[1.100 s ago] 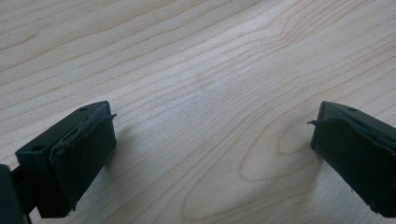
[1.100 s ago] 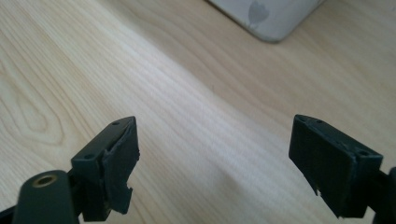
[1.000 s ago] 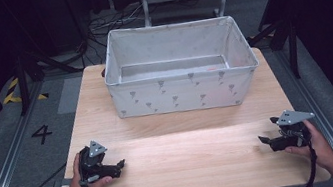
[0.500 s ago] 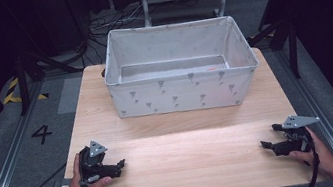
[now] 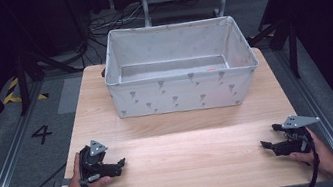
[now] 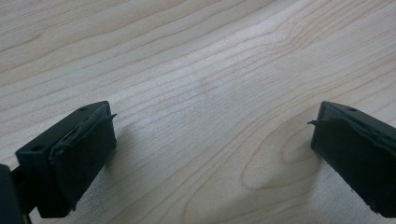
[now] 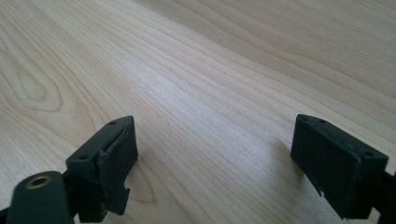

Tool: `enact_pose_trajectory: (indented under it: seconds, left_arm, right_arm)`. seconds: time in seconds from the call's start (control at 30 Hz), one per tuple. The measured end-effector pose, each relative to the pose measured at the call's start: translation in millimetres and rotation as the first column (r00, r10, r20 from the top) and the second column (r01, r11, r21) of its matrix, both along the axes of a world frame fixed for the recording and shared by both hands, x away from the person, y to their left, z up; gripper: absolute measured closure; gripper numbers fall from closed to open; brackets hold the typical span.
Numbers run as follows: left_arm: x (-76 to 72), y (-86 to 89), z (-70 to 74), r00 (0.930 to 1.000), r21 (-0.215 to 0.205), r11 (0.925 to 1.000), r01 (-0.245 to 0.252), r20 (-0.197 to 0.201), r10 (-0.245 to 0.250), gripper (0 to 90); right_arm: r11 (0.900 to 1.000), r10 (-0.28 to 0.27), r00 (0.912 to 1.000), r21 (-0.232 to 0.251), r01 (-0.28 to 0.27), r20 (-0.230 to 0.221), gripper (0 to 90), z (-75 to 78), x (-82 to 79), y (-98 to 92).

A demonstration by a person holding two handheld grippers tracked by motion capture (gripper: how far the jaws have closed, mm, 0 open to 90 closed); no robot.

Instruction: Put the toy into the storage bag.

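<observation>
**Jaws spread over bare wood**

Beyond both sets of fingertips: wooden table [image 5: 188,145], with white fabric bin [image 5: 181,88] well ahead. Near edge: left gripper [image 5: 121,162] and right gripper [image 5: 265,144], well apart, jaws released, grasping nothing.

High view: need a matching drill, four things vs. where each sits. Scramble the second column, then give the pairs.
Things:
1. fabric bin
2. left hand-held gripper
3. right hand-held gripper
4. floor mark "4"

Places:
A. near right corner of the table, jaws open
B. on the grey floor left of the table
C. far half of the table
D. near left corner of the table, jaws open

Pairs: 1-C, 2-D, 3-A, 4-B
</observation>
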State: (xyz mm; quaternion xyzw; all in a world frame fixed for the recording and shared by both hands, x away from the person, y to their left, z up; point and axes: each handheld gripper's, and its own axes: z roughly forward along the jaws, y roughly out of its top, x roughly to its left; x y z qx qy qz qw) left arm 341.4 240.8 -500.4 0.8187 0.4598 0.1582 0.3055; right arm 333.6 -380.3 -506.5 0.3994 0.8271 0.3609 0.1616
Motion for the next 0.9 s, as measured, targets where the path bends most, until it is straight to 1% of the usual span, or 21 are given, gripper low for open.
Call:
enact_pose_trajectory:
  seconds: [0.03,0.07,0.1,0.13,0.3,0.43,0.53,0.63,0.9]
  left_arm:
    - [0.0,0.0,0.0,1.0,0.0,1.0,0.0,0.0,0.0,0.3]
    - [0.1,0.5,0.8,0.9999,0.002,1.0,0.007,-0.01,-0.007,0.3]
    - [-0.1,-0.2,-0.1,1.0,0.0,1.0,-0.003,0.001,0.003,0.2]
    - [-0.1,-0.4,-0.2,1.0,0.0,1.0,-0.005,0.003,0.005,0.2]
    - [0.0,-0.2,0.1,1.0,0.002,1.0,-0.005,0.001,0.005,0.2]
    - [0.1,-0.3,-0.1,0.9999,0.001,0.9999,-0.015,0.001,0.015,0.2]
    - [0.1,-0.3,-0.1,0.9999,0.0,0.9999,-0.015,0.001,0.015,0.2]
    - [0.1,-0.3,-0.1,0.9999,0.001,0.9999,-0.016,0.002,0.016,0.2]
    - [0.2,-0.3,0.1,0.9999,0.003,0.9999,-0.017,0.002,0.017,0.1]
  right_arm:
    - [1.0,0.0,1.0,0.0,0.0,0.0,14.7,0.0,0.0,0.0]
    - [1.0,0.0,1.0,0.0,0.0,0.0,14.7,0.0,0.0,0.0]
    - [1.0,0.0,1.0,0.0,0.0,0.0,14.6,0.0,-0.1,0.1]
    - [1.0,0.0,1.0,-0.001,0.0,0.001,14.6,0.0,-0.1,0.1]
    - [1.0,0.0,1.0,-0.001,0.0,0.001,14.6,0.0,-0.1,0.1]
    - [1.0,0.0,1.0,-0.001,0.0,0.001,14.5,0.0,-0.1,0.1]
    - [1.0,-0.013,0.9999,-0.006,0.013,-0.005,11.0,0.0,0.4,0.3]
    - [1.0,-0.02,0.9998,-0.008,0.02,-0.007,9.3,-0.2,0.9,0.3]
    - [1.0,-0.028,0.9996,-0.011,0.028,-0.011,7.9,-0.5,1.4,0.2]
